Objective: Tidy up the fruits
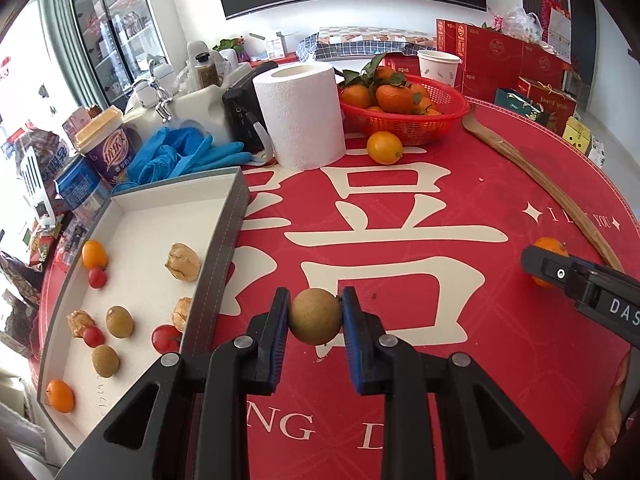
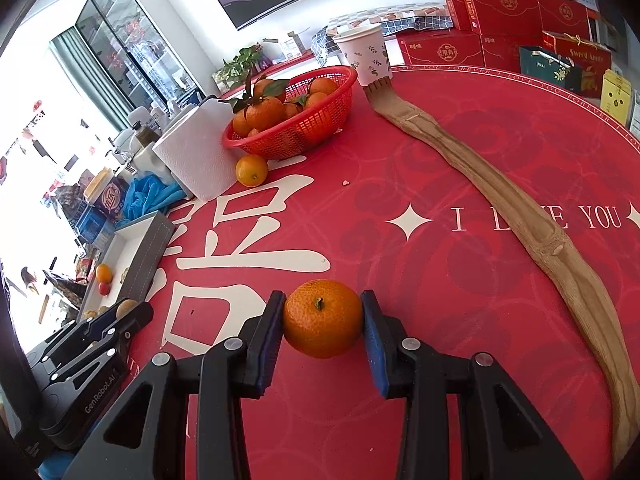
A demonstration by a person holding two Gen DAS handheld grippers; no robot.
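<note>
My left gripper [image 1: 315,316] is shut on a brown longan [image 1: 315,317], held over the red tablecloth just right of the grey box [image 1: 224,248]. The box holds several small fruits: longans [image 1: 119,321], cherry tomatoes [image 1: 166,338], husked physalis [image 1: 183,261] and kumquats [image 1: 94,254]. My right gripper [image 2: 322,318] is shut on a mandarin [image 2: 322,318] at the table's right side; it also shows in the left wrist view [image 1: 547,258]. A red basket [image 1: 404,114] of leafy mandarins stands at the back, with a loose orange fruit [image 1: 384,147] in front of it.
A paper towel roll [image 1: 300,114] stands left of the basket. A long bamboo backscratcher [image 2: 500,200] lies across the right side, with a paper cup [image 2: 362,56] at its far end. Blue gloves [image 1: 180,154], a cup and snack packs crowd the back left. Red gift boxes [image 2: 512,20] stand behind.
</note>
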